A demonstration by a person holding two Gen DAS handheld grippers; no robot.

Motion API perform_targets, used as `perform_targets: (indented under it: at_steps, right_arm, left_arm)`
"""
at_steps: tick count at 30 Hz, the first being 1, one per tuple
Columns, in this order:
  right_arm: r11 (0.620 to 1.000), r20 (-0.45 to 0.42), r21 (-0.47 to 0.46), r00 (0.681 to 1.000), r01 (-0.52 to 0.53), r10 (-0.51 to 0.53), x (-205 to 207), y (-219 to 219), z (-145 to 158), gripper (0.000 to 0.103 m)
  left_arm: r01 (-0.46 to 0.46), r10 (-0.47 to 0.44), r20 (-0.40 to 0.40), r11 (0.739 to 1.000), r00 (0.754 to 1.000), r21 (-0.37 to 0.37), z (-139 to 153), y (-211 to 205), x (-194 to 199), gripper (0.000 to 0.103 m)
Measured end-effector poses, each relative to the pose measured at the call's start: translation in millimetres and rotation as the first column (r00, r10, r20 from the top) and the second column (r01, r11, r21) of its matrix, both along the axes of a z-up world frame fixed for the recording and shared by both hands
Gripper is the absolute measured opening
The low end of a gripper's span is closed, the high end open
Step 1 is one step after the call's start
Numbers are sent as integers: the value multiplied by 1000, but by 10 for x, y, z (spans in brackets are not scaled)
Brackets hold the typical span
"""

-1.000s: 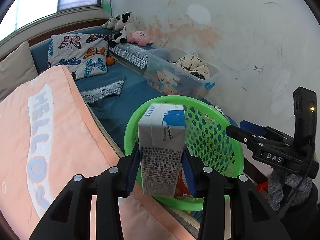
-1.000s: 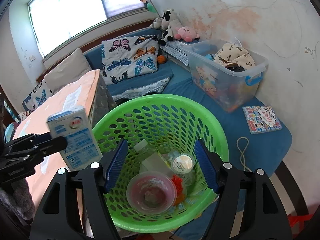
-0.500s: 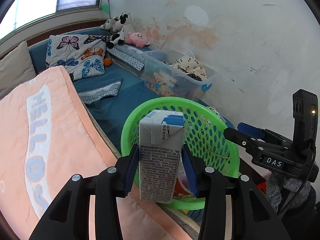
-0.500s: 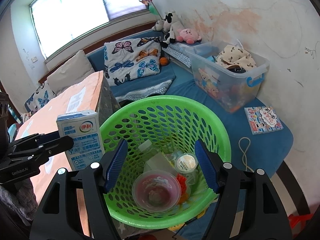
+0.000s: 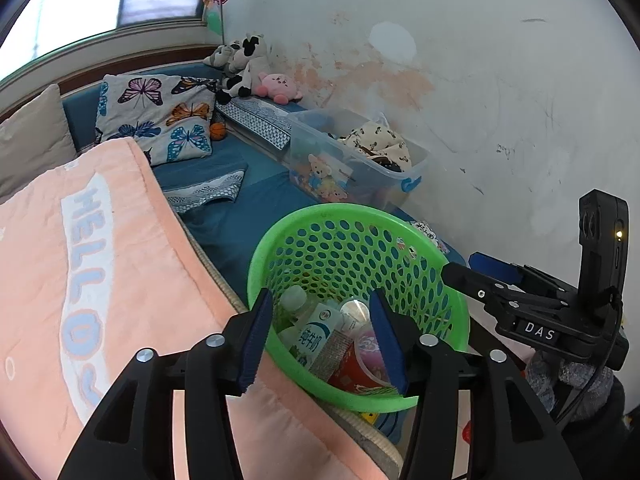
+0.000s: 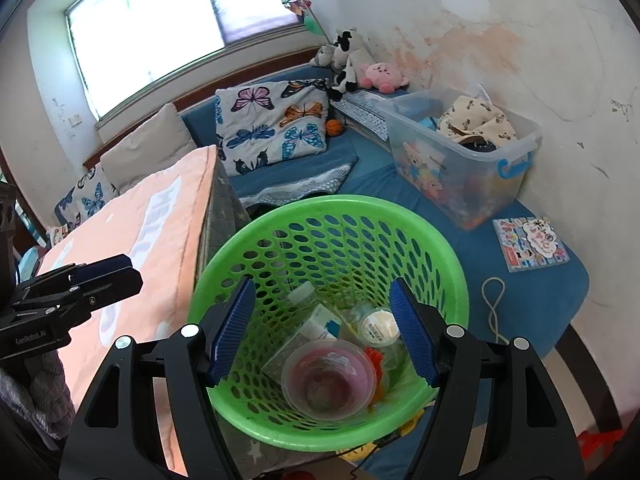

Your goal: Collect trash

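A green perforated basket (image 5: 312, 220) stands beside the bed; it also shows in the right wrist view (image 6: 440, 240). Inside lie a white and blue milk carton (image 5: 316, 336), a pink plastic cup (image 6: 328, 376), a clear bottle (image 6: 300, 294) and a round-lidded jar (image 6: 378, 326). My left gripper (image 5: 320, 340) is open and empty just above the basket's near rim. My right gripper (image 6: 322, 332) is open and empty over the basket. The carton in the right wrist view (image 6: 320, 322) lies slanted among the other trash.
A peach "HELLO" blanket (image 5: 80, 260) covers the bed edge to the left. A clear storage bin (image 6: 464, 160) with toys stands behind the basket by the wall. A butterfly pillow (image 6: 272, 124), plush toys (image 6: 380, 74), a picture book (image 6: 528, 244) and a cord (image 6: 494, 300) lie around.
My left gripper opened and let go of the milk carton. The carton dropped into the green basket and now lies among the other trash. The right gripper stayed open above the basket.
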State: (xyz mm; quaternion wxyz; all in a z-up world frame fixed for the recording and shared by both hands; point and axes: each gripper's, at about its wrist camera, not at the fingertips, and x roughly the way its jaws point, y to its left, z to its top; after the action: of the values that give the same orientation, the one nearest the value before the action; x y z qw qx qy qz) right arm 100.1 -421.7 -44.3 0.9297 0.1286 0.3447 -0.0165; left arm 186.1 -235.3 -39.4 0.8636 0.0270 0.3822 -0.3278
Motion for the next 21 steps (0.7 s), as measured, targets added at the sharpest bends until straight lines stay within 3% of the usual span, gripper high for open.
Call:
perform_targets:
  at_steps: [5,21]
  right_arm:
    - [1000,4,3,1000,-16,16,-9,81,14,72]
    - [996,40,-22,995,-87,88,-102,532,159,80]
  left_arm:
    - [-25,25,4,1000,1000,3,17,113,-38,56]
    - [-179,178,73,984,981,4,216,805,-175,87]
